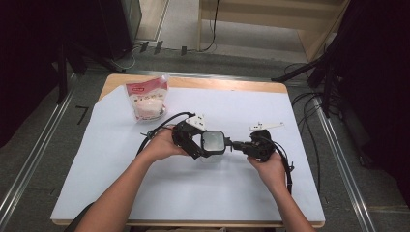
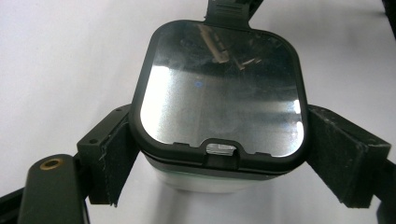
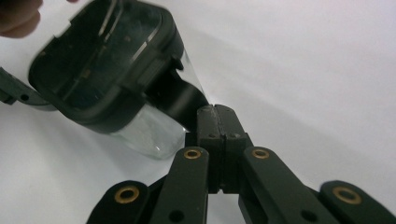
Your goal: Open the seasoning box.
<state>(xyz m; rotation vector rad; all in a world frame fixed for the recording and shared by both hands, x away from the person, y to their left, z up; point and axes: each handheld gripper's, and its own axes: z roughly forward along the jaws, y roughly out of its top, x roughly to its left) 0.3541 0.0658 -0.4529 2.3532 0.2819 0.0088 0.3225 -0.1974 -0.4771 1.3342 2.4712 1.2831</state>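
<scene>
Sits mid-desk, the lidded container clamped across its sides by the left gripper. Beside its far edge, right gripper clenched, seemingly pinching the lid's flap.

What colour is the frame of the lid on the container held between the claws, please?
The lid has a black frame around a shiny, mirror-like panel; it shows best in the left gripper view.

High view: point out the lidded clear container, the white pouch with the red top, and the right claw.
Lidded container (image 1: 213,142), high view, on its dark glossy lid.
White pouch (image 1: 147,100), high view, on its front face.
Right claw (image 1: 235,144), high view, at its closed tips by the lid's tab.
</scene>
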